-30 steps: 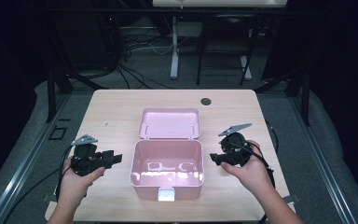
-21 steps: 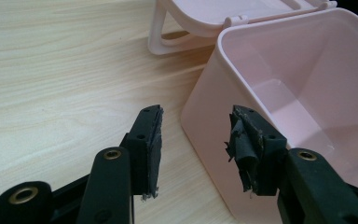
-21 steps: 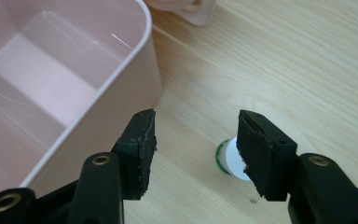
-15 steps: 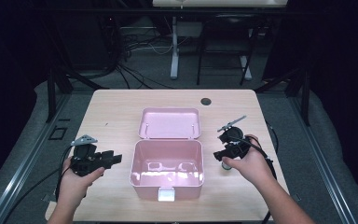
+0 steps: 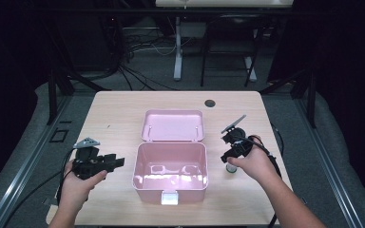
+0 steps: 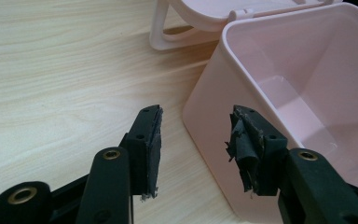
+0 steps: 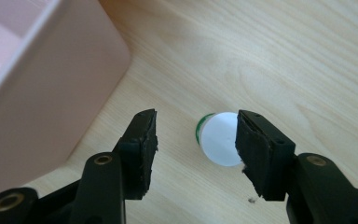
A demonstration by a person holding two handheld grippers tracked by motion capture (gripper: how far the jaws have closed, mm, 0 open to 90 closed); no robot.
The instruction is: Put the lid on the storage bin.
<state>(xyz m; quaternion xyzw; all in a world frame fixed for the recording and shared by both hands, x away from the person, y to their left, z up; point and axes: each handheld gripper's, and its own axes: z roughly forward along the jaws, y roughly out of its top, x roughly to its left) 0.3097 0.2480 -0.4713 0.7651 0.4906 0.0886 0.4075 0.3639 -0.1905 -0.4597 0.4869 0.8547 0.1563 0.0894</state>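
Open pink plastic box (image 5: pixel 170 164), lid laid back: placed between both grippers, its wall just ahead of the left gripper (image 6: pixel 193 140), jaws parted and empty. Small white-capped, green-banded bottle (image 7: pixel 218 138): seen upright between the right gripper's (image 7: pixel 193 142) spread jaws, nearest one pad.

A pink box (image 5: pixel 170 172) sits open mid-desk (image 5: pixel 119 111), its lid (image 5: pixel 173 125) flipped back flat behind it, the inside bare. Just right of the box stands a small bottle (image 7: pixel 219 138) with a white cap and green body, upright.
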